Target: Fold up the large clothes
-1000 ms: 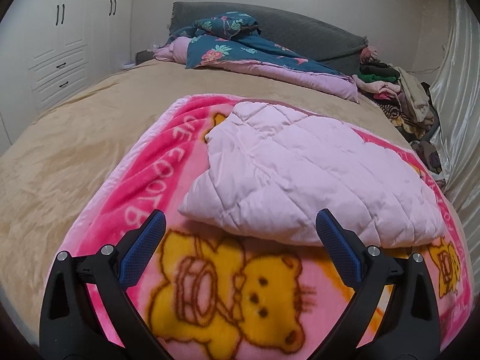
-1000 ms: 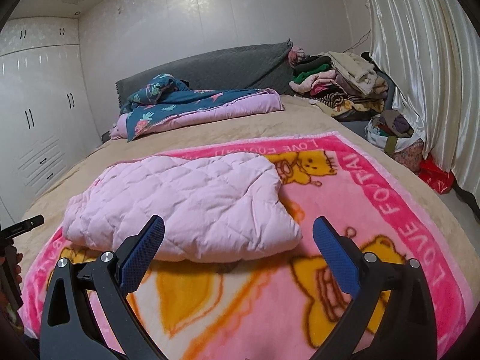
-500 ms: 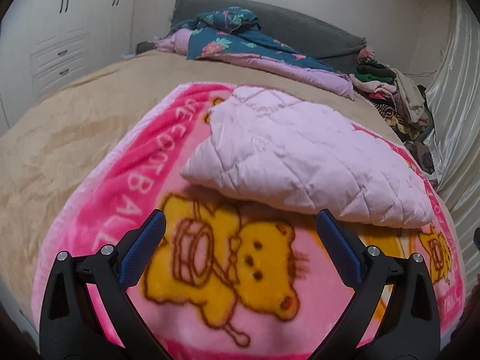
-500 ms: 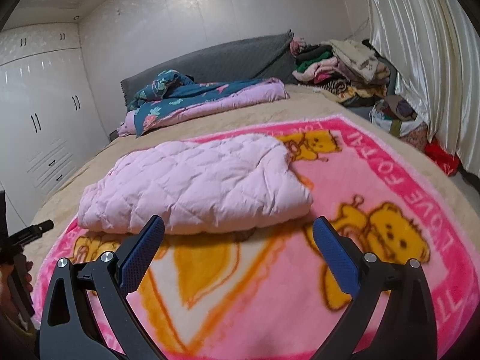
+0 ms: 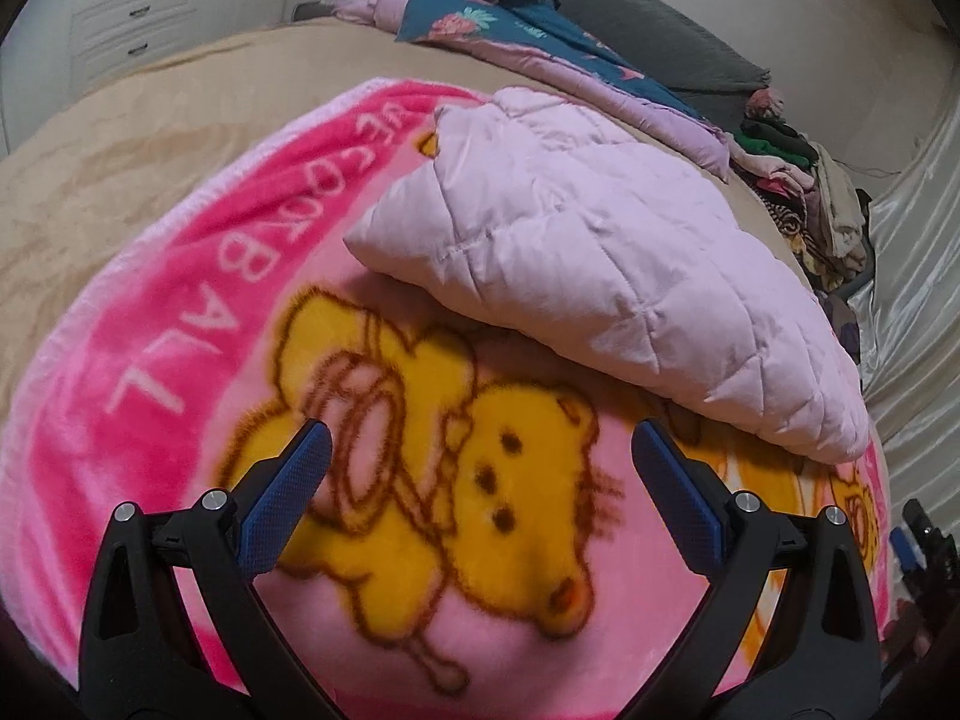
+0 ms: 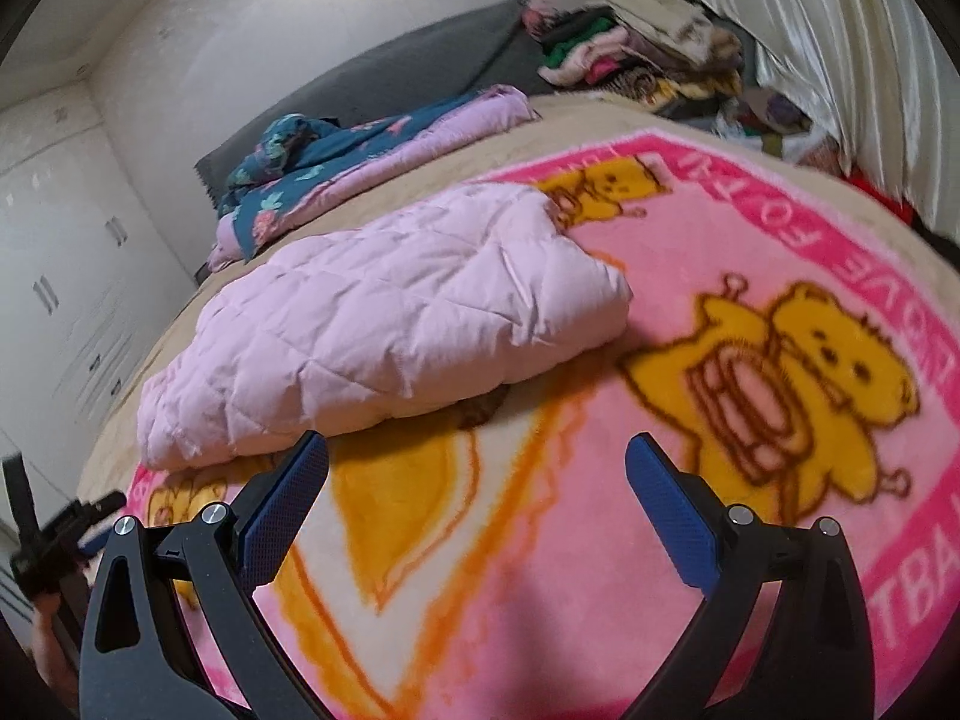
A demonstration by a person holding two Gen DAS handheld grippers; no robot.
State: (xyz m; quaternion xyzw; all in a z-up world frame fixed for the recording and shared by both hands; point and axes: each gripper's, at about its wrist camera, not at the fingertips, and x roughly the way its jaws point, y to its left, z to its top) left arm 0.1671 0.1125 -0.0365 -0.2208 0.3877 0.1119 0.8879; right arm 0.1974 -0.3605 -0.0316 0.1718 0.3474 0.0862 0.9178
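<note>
Spread over the bed, the pink bear blanket (image 5: 180, 324) carries the folded lilac quilted coat (image 5: 600, 258), lying just beyond both my claws. Left gripper (image 5: 480, 480) and right gripper (image 6: 477, 483) gape empty. I'd pinch its near corners evenly before folding again.

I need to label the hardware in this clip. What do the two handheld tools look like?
Both look alike. The left tool and right tool each have a black plastic frame splitting into two angled arms with triangular cut-outs and round silver bolts at the joints. Each arm ends in a flat finger faced with a blue, fine-textured pad. No cables, markings or sleeves show.
</note>
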